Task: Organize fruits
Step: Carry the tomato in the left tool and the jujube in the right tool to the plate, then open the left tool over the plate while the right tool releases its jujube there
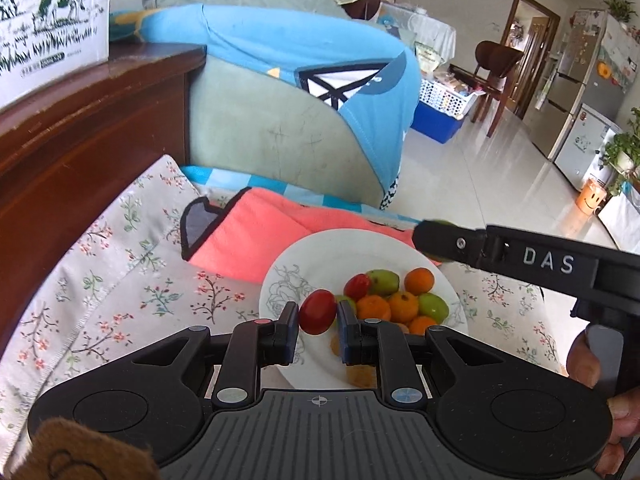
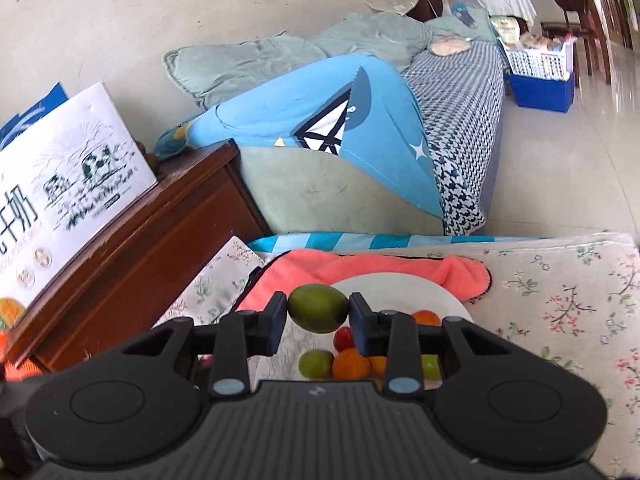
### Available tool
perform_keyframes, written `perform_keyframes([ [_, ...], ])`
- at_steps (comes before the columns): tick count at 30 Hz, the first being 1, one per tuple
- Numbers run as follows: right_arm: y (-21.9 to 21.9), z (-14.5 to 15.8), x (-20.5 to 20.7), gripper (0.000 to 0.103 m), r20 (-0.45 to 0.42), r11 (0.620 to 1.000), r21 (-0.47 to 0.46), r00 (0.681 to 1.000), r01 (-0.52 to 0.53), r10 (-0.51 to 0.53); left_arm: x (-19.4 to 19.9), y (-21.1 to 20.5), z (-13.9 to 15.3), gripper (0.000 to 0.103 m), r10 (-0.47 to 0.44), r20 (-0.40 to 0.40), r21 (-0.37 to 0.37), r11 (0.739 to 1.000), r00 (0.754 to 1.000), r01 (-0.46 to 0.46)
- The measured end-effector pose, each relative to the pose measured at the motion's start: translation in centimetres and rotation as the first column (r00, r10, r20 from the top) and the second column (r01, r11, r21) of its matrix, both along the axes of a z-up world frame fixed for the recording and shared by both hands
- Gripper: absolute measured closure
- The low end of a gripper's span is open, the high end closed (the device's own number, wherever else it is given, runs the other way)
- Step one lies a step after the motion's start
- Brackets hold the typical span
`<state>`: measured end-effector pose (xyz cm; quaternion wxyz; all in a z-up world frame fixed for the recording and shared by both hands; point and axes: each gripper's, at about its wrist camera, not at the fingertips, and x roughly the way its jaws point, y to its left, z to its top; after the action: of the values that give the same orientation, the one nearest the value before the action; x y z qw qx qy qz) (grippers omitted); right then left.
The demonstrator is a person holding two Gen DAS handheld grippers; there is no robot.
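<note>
Glossy oval tomato (image 1: 317,312), pinched

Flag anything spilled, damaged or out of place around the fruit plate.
Nothing spilled or damaged. The white plate lies flat on the flowered cloth, fruit piled inside. Only the red tomato and green fruit are off it, each held in a gripper.

The place was a home, most likely a living room that opened toward a dining and kitchen corner. A sofa (image 2: 460,92) with a checked cover and green cushions (image 2: 248,64) stood along the wall, beside a dark wooden cabinet (image 2: 160,232) with a milk carton box (image 2: 68,168) on it. Further away stood a wooden chair (image 1: 494,68), a refrigerator (image 1: 580,80) covered with magnets, and potted plants (image 1: 622,152) on the shiny tiled floor (image 1: 480,176).
</note>
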<state>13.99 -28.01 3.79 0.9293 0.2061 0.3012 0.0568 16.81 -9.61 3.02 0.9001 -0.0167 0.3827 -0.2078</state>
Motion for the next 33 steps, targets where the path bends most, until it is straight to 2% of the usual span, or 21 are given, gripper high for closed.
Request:
perform_keyframes([
  [3,0.1,-0.5,1.0,0.069,0.000,1.000,0.003,1.000,-0.016,0.016,0.9,-0.5,-0.6,0.085,0.013,0.004,0.025,1.000,1.000,-0.013],
  [9,0.2,-2.5,3.3,0.069,-0.045,0.998,0.041,0.998,-0.043,0.045,2.3,-0.9,-1.9,0.085,0.043,-0.035,0.039,0.998,0.998,-0.042],
  [17,-0.2,-5.2,5.4,0.069,-0.108,0.995,0.102,0.994,0.000,0.011,2.7,-1.6,-3.1,0.085,0.050,-0.092,0.032,0.998,0.995,-0.047],
  [22,-0.7,-5.8,5.7,0.067,-0.125,0.991,0.128,0.992,0.027,-0.011,2.7,-1.9,-3.6,0.085,0.051,-0.112,0.036,0.998,0.992,-0.047],
  [27,-0.9,-5.3,5.4,0.064,-0.117,0.991,0.126,0.993,0.041,-0.026,2.5,-2.1,-3.2,0.082,0.055,-0.099,0.043,0.998,0.994,-0.051],
  [29,-0.9,-4.9,5.3,0.063,-0.116,0.992,0.113,0.993,0.048,-0.035,2.4,-2.2,-2.9,0.070,0.067,-0.097,0.053,0.997,0.993,-0.062],
  [31,-0.9,-4.5,5.0,0.058,-0.119,0.994,0.095,0.992,0.057,-0.046,2.2,-2.2,-2.6,0.052,0.079,-0.088,0.057,0.996,0.993,-0.074],
  [33,-0.9,-4.0,4.6,0.054,-0.123,0.995,0.077,0.991,0.070,-0.060,2.0,-2.2,-2.2,0.042,0.083,-0.071,0.067,0.995,0.994,-0.079],
])
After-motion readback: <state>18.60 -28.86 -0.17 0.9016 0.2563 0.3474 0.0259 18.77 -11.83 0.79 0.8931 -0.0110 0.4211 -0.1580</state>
